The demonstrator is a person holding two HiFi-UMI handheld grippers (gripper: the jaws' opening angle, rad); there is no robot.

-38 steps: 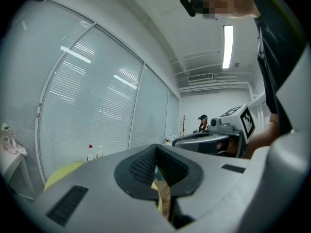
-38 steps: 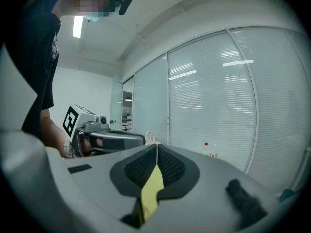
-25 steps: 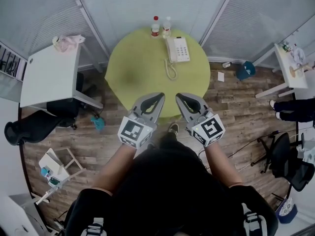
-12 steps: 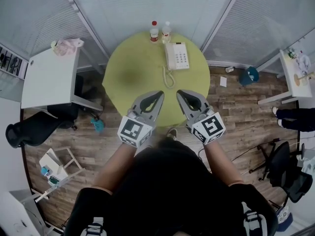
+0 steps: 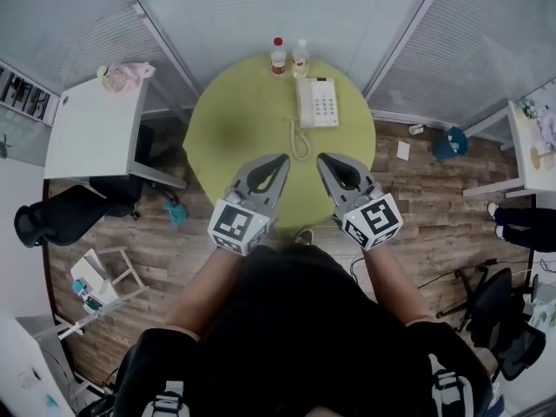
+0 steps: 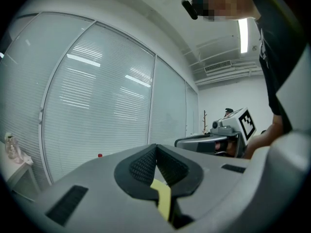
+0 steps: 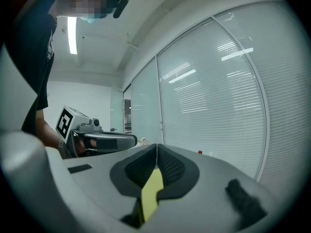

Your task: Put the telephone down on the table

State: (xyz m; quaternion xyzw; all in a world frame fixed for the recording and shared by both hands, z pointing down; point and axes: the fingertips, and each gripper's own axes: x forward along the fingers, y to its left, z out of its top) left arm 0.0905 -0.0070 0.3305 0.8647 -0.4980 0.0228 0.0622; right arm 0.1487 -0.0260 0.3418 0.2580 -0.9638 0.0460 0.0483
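A white telephone (image 5: 316,102) with its handset on the cradle lies at the far side of the round green table (image 5: 234,137), and its coiled cord (image 5: 300,140) trails toward me. My left gripper (image 5: 280,159) and right gripper (image 5: 321,158) hover side by side over the near half of the table, both shut with nothing between the tips. In the left gripper view the left gripper's tips (image 6: 155,146) meet, and the right gripper (image 6: 214,141) shows beside them. The right gripper view shows the right gripper's tips (image 7: 156,145) closed, with the left gripper (image 7: 99,141) alongside.
Two small bottles (image 5: 278,56) (image 5: 300,54) stand at the table's far edge. A white desk (image 5: 91,133) is at the left, a black office chair (image 5: 61,215) below it. Blinds cover the glass walls behind. A second white table (image 5: 532,146) stands at right.
Both grippers have shifted forward over the table toward the telephone, still shut. The whole view has moved slightly closer to the table.
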